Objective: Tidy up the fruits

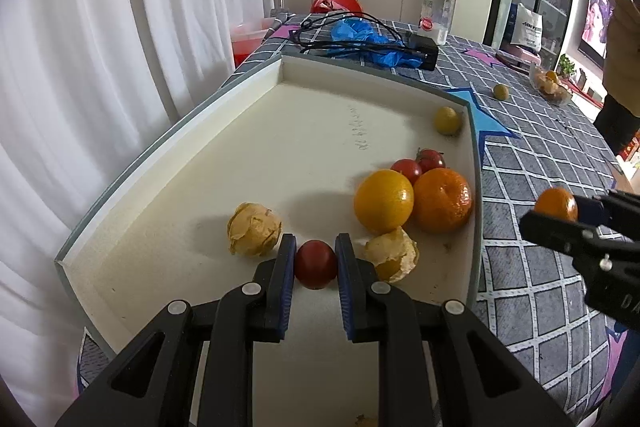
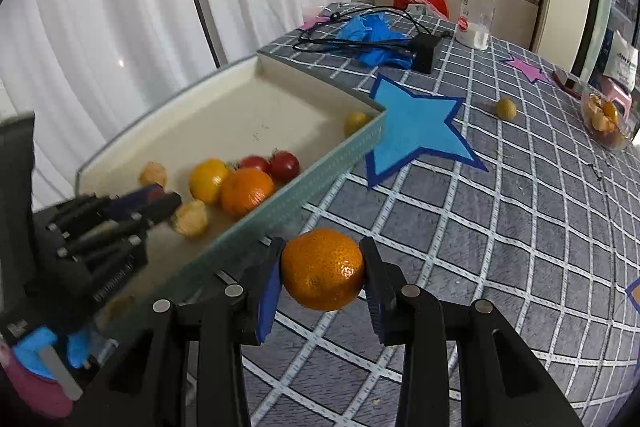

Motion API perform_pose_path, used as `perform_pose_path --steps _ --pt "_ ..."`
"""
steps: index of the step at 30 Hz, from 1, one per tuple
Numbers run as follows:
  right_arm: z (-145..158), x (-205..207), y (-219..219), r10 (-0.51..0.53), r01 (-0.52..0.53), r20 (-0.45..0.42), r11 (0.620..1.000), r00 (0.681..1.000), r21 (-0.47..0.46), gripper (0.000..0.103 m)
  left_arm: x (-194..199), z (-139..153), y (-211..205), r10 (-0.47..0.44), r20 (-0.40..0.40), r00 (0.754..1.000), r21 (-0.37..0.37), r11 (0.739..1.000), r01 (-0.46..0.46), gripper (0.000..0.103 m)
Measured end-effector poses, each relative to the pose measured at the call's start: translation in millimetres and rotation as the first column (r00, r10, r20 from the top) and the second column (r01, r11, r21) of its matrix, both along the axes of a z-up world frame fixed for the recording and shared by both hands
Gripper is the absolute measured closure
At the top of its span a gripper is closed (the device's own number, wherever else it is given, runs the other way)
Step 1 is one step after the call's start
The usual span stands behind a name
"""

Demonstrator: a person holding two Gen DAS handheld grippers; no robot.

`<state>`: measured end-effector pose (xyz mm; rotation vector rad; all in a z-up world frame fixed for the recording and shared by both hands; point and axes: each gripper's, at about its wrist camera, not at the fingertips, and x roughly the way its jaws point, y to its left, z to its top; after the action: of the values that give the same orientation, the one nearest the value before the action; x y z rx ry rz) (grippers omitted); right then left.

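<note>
Two fruits are in hand at once. Your left gripper (image 1: 316,261) has its jaws pinching a red cherry tomato (image 1: 315,264) low over the near end of the cream tray (image 1: 168,187), between two husked physalis (image 1: 254,229). Your right gripper (image 2: 322,273) sits outside the tray over the checked bench (image 2: 520,227), jaws touching both sides of a mandarin (image 2: 322,269) that looks to be just off the cloth; no earlier view, so I can't say how firm that grip is. Already in the tray: a yellow-orange citrus (image 1: 383,201), a second mandarin (image 1: 442,199), two more tomatoes (image 1: 430,159) and a small greenish fruit (image 1: 447,121) in the far corner. One small green fruit (image 2: 506,108) is loose on the bench, and a clear bowl (image 2: 608,125) of fruit sits at the far right. My read: mid-collection, both hands loaded. Next, release the tomato near the other tomatoes, then lift the mandarin over the tray's teal wall (image 2: 320,175) and set it by the citrus. Clear the wall fully; round fruit will roll.
</note>
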<state>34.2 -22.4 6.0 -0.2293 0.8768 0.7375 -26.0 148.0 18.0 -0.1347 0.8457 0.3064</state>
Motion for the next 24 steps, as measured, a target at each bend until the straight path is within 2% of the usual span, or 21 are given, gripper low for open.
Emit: perform_pose_path --steps 5,18,24 --pt "4.3 -0.2 13.0 0.023 -0.022 -0.031 0.999 0.999 0.024 0.064 -1.8 1.8 3.1 0.002 0.005 1.0 0.001 1.0 -0.002 0.081" --pt "10.7 3.5 70.1 0.077 -0.078 -0.041 0.997 0.996 -0.015 0.064 -3.7 4.5 21.7 0.032 0.004 0.999 -0.013 0.999 -0.032 0.081" --pt "11.9 4.1 91.9 0.083 -0.082 0.004 0.995 0.997 -0.059 0.064 -0.4 -0.4 27.3 0.037 -0.013 0.999 -0.027 0.999 -0.037 0.081"
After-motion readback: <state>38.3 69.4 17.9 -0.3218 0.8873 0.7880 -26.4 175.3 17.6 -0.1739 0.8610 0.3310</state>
